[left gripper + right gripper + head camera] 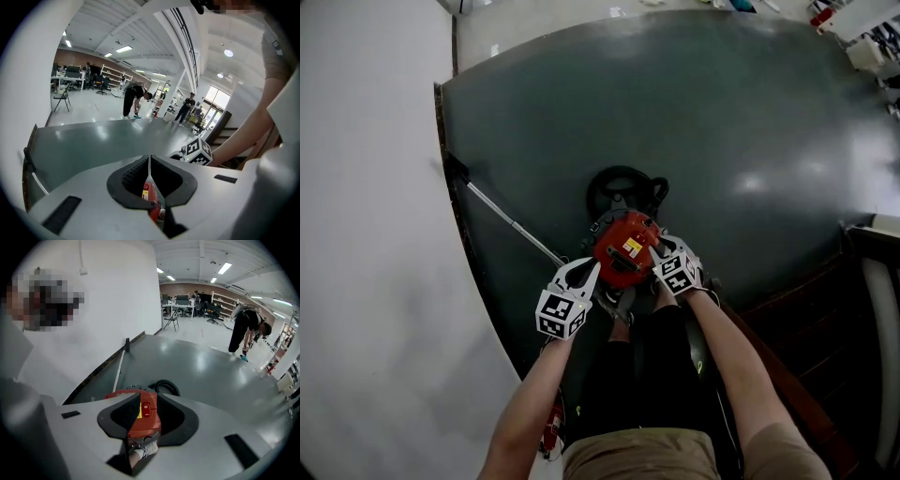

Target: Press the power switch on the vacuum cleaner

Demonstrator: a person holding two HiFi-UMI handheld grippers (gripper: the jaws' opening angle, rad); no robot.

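Two bare forearms reach down from the person's beige shorts (639, 455) to a red vacuum cleaner (623, 246) that sits on the dark green floor (750, 141) just in front of the person's shoe (143, 450). On the near left side of the vacuum cleaner hover the left tongs (586, 274), clenched: their own view shows the two dark pads meeting tip to tip with nothing between them (149, 161), and only a strip of the red body (153, 212) shows below the tips. On the vacuum cleaner's near right side are the right tongs (661, 251), released, with jaws apart (147, 401) and framing the red rocker power switch (146, 409) on top of the machine, beside a yellow label (139, 412); whether they touch the casing cannot be told. Beyond the vacuum cleaner lies a coiled black hose (623, 186), and from its left side a metal wand (511, 222) runs away towards the floor's edge by the white wall (366, 234).
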